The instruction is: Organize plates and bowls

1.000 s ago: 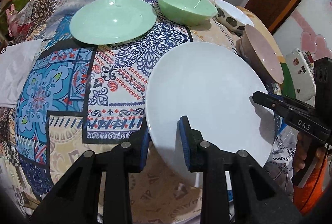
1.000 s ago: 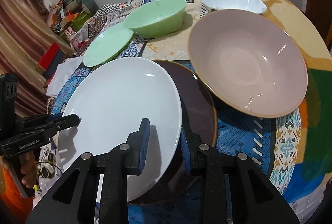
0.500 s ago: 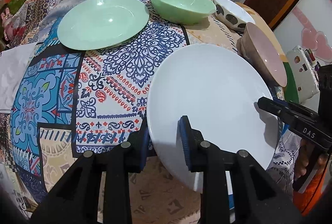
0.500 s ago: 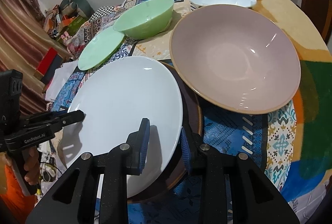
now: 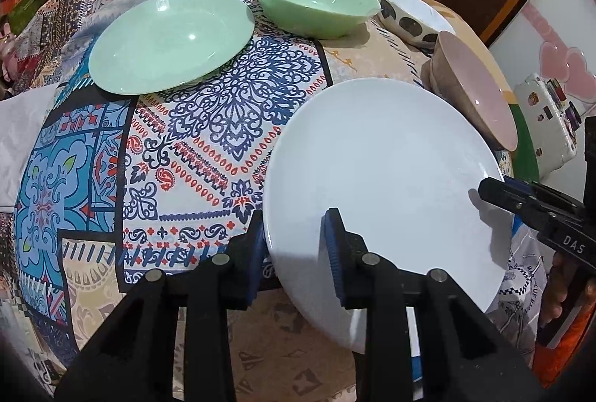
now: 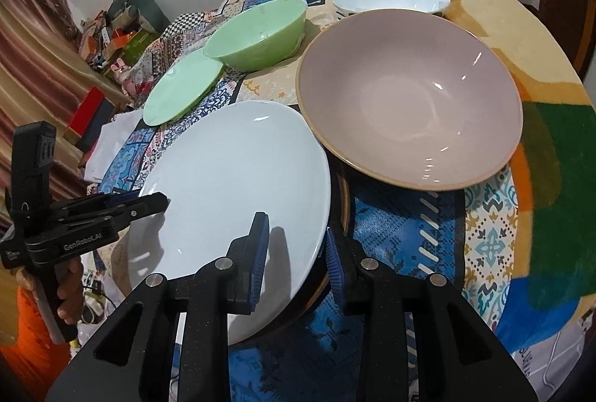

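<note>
A large white plate [image 5: 380,171] is held by both grippers at opposite rims. My left gripper [image 5: 294,238] is shut on its near-left rim; it also shows in the right wrist view [image 6: 149,203]. My right gripper [image 6: 296,245] is shut on the plate's [image 6: 234,186] right rim, and shows in the left wrist view [image 5: 495,190]. The plate sits over a dark brown plate [image 6: 341,201], almost wholly hidden. A pink bowl [image 6: 409,96], a green bowl [image 5: 313,3], a green plate [image 5: 167,39] and a white spotted bowl [image 5: 406,15] rest on the patterned cloth.
The table is covered by a patchwork cloth [image 5: 208,141] and an orange-green blanket [image 6: 551,126]. Clutter and a curtain [image 6: 33,59] lie off the left side. A white case with stickers [image 5: 551,119] stands right of the table. The person's hand [image 6: 67,294] holds the left gripper.
The white plate has moved right over the brown plate, covering more of it. Both grippers keep their hold on its rims. The other dishes have not moved.
</note>
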{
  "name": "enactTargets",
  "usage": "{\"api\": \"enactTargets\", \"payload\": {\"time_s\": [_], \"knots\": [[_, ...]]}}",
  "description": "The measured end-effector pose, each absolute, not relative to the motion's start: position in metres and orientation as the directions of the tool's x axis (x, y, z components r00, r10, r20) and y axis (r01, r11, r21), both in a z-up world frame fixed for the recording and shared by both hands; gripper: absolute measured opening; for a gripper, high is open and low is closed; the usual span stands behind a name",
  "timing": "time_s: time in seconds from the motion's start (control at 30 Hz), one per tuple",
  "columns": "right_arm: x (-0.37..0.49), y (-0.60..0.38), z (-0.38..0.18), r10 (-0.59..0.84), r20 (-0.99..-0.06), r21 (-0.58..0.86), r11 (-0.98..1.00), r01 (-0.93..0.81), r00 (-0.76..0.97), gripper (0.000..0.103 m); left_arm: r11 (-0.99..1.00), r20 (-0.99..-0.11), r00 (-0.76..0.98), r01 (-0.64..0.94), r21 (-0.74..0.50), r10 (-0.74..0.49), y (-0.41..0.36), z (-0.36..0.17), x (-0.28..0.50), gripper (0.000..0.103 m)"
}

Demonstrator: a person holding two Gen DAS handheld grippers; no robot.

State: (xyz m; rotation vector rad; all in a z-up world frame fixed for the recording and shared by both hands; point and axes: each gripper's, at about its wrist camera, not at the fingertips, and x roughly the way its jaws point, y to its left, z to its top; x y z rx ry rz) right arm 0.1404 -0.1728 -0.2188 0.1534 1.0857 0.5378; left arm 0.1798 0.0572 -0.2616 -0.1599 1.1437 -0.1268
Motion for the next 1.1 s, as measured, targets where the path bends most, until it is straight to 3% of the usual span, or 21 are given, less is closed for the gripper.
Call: {"api": "enactTargets", "payload": {"time_s": [0.6, 0.77, 1.1], "knots": [[0.132, -0.170, -0.195, 0.452, -0.792, 0.311, 0.877, -0.366, 0.410, 0.028, 0.977, -0.857, 0.485, -0.022, -0.212, -0.175, 0.091, -0.228, 0.147, 0.034], [0.136, -0.145, -0.178, 0.449, -0.769, 0.263, 0.871, -0.414, 0.456, 0.034, 0.980, -0.819, 0.558, -0.042, -0.192, -0.136, 0.106, -0.205, 0.139, 0.048], [0.169, -0.087, -0.166, 0.486, -0.733, 0.259, 0.846, -0.466, 0.476, 0.070, 0.982, -0.766, 0.642, -0.120, -0.147, -0.036, 0.154, -0.180, 0.155, 0.085]]}}
